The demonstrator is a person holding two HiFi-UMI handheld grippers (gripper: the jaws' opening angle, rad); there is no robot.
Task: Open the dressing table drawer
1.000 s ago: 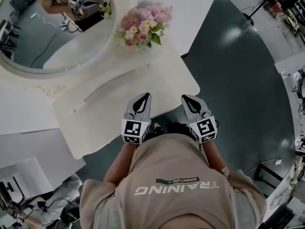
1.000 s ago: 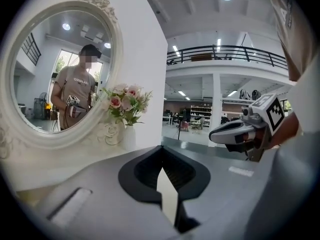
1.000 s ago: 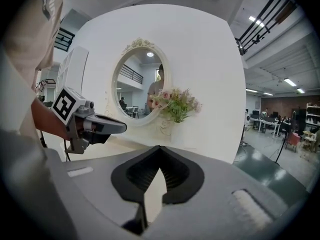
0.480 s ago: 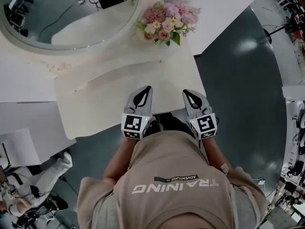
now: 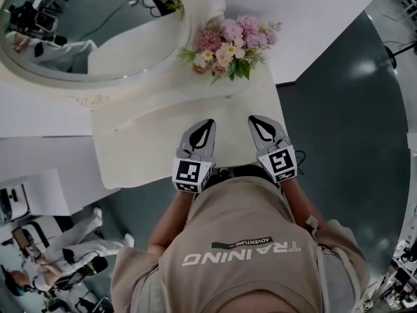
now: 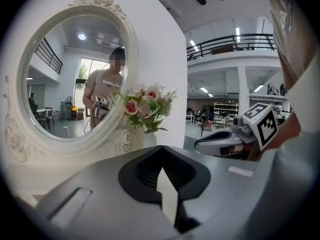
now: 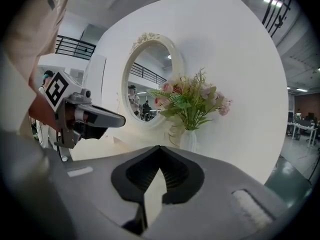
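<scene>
- Head view: you are at the approach step. Your left claw [image 5: 208, 122] and right claw [image 5: 254, 119] hang side by side over the near edge of the table [image 5: 143, 142], with your forearms reaching forward from your body. The flowers [image 5: 231, 44] stand ahead of both claws, and the mirror [image 5: 85, 38] is ahead and left of the left claw. The drawer shows in no view; I judge it sits below the claws, under that edge.
- Left gripper view: your left claw is closed, tips meeting on nothing, and aimed nearly level at the mirror. The right claw is near on its right.
- Right gripper view: your right claw is closed and empty, with the flowers straight ahead and the left claw on its left.
- Next, I judge: lower a claw below the edge, find the drawer's pull, and part the jaws before gripping.
</scene>
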